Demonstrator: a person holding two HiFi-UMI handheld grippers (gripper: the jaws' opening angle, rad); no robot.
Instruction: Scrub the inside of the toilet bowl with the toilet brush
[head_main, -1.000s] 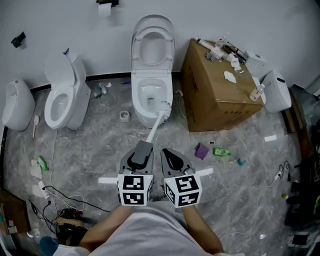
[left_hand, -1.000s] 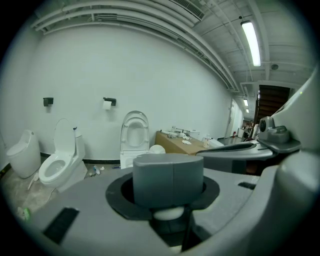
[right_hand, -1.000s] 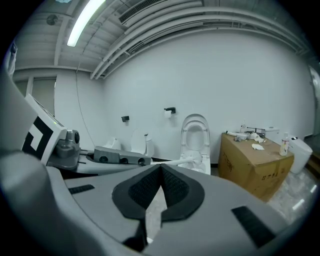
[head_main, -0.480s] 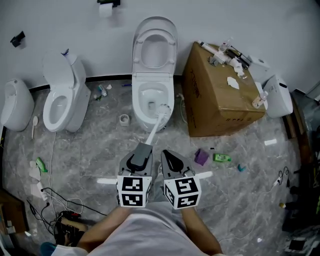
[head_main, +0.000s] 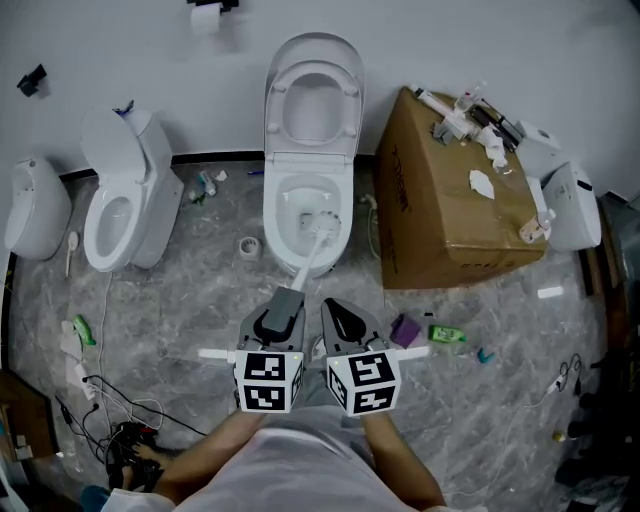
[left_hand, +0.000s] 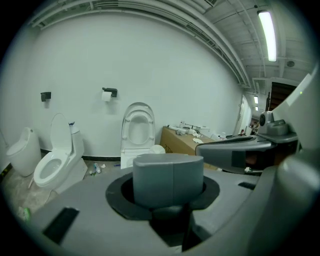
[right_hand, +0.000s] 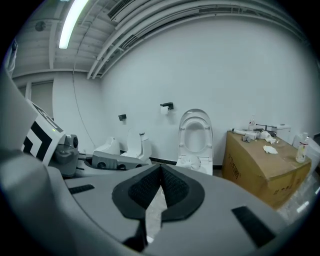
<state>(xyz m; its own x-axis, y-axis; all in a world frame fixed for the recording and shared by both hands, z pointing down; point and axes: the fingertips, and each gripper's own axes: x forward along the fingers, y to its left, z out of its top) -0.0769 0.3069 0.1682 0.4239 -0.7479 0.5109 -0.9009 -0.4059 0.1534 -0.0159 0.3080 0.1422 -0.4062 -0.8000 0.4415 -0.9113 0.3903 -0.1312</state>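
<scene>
The white toilet (head_main: 308, 150) stands against the back wall with seat and lid up. I see the toilet brush (head_main: 312, 242) slanting up from my left gripper (head_main: 284, 303), its white head over the bowl's right half. The left gripper is shut on the brush's grey handle (left_hand: 168, 179), which fills the left gripper view; the brush head (left_hand: 157, 149) shows beyond it in front of the toilet (left_hand: 137, 131). My right gripper (head_main: 336, 312) is beside the left one, shut and empty, with its pads (right_hand: 172, 187) meeting at the tip. The toilet (right_hand: 195, 134) is straight ahead in the right gripper view.
A second toilet (head_main: 120, 200) and a white urinal (head_main: 32, 208) are at the left. A large cardboard box (head_main: 455, 200) with clutter on top sits right of the toilet. A tape roll (head_main: 249, 247), purple object (head_main: 404, 329), green bottle (head_main: 446, 334) and cables (head_main: 110, 420) lie on the floor.
The brush head has shifted from the bowl's right rim further into the bowl. The view has drifted, so the box sits more to the right. The grippers keep their places.
</scene>
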